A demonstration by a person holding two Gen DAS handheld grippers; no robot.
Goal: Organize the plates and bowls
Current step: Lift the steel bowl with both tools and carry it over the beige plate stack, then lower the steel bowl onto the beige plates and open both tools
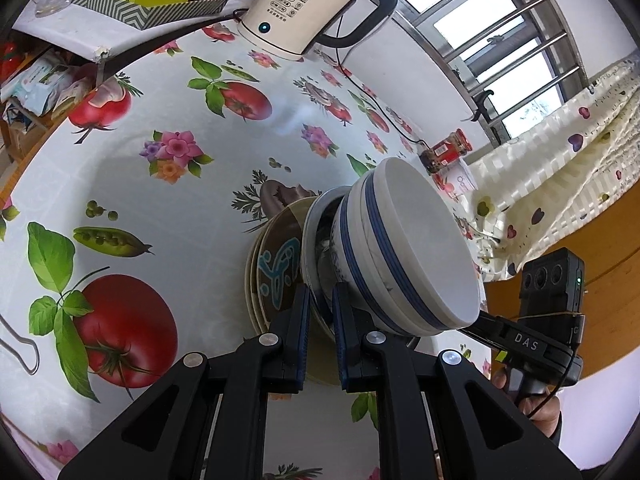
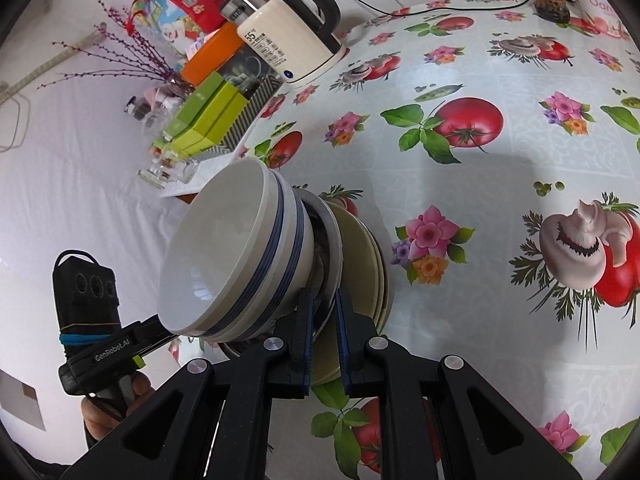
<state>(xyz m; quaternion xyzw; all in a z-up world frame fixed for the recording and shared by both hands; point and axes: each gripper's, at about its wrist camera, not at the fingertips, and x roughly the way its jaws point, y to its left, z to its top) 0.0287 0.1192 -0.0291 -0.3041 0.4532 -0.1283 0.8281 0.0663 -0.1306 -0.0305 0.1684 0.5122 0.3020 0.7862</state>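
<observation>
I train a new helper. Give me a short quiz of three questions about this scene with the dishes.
1. True or false: the white bowls with blue stripes are stacked on plates.
2. What does each hand-held gripper, left and right, clamp? A) the plates' rim B) the kettle C) the jar
3. Which number shows on the kettle?

Key: 1 true; 2 A; 3 55.
</observation>
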